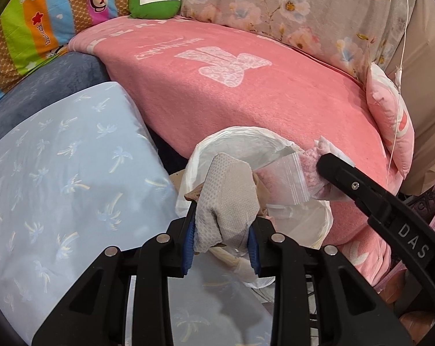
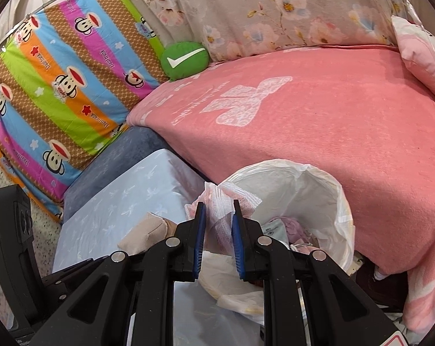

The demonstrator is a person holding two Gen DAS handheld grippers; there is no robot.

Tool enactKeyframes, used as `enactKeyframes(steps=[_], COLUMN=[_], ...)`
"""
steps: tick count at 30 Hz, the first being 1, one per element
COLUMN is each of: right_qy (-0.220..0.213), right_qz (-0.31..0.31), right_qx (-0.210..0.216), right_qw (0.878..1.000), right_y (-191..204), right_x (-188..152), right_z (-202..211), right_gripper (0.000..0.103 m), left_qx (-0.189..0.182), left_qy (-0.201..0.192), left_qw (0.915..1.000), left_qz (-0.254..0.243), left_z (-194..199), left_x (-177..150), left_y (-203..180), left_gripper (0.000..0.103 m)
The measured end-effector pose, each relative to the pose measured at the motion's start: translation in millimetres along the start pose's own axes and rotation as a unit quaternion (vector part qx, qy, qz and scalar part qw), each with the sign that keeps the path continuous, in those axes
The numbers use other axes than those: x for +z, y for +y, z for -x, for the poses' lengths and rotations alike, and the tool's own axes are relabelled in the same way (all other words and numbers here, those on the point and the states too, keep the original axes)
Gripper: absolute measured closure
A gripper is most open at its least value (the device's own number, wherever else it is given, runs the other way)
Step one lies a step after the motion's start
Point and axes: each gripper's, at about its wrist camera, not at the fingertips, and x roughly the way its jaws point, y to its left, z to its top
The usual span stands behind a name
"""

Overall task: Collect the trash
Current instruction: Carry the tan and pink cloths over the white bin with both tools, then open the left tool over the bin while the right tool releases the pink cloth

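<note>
- As both grippers converge over the bin (image 2: 318,190), which stands at the near edge of the pink blanket (image 2: 318,115), I judge the drop to be the step in hand.
- Left gripper (image 1: 220,245): clamped on a grey-beige cloth (image 1: 229,196), a dimpled, crumpled wad that bulges between the blue pads (image 1: 188,239) and stands over the bin's near-left rim.
- Right gripper (image 2: 218,242): closed on a clear zip bag (image 2: 220,204) of pinkish material, held at the bin's near-left rim; in the left view the bag (image 1: 286,178) hangs across the opening.
- Handling, cloth: I judge it light, soft and fully compliant; any pinch across the bulk holds, and it should fall free once let go.
- Handling, bag: thin and slick film; I would keep hold low on the filled part, since the film alone may slide out of the pads.
- Bin liner (image 1: 246,138): flimsy white plastic that can fold inward; trash already lies inside.
- Surroundings: pale blue pillow (image 1: 58,173) to the left, green cushion (image 2: 185,60) far behind.
</note>
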Motion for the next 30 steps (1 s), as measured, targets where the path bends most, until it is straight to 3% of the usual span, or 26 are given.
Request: enactKeyframes(steps=[21,23,25,30], right_qy=[0.000,-0.003,-0.002,0.005], right_qz=[-0.005,-0.005,-0.003,0.002], right_qx=[-0.009,-0.010,-0.008,-0.010], right_qw=[1.000,1.000,1.000,1.000], right_y=[-12.8,-11.9,-11.4,-10.1], right_x=[4.1,4.5,4.7,3.6], right_z=[-2.1,-1.8,-2.5,-6.3], right_gripper=[0.083,0.082,0.082,0.076], left_qx=[0.007,0.011,0.016,0.022], left_qy=[-0.007,-0.010,-0.014,-0.015], left_qw=[0.9998,0.9998,0.9997,0.9996], left_qz=[-0.016,-0.015,-0.011,-0.002], left_z=[-6.8,-6.0,-4.6,-3.1], left_x=[6.3,6.7,6.8,6.1], left_y=[-15.7,-14.8,-12.8,-5.5], left_gripper=[0.050,0.046,0.036,0.033])
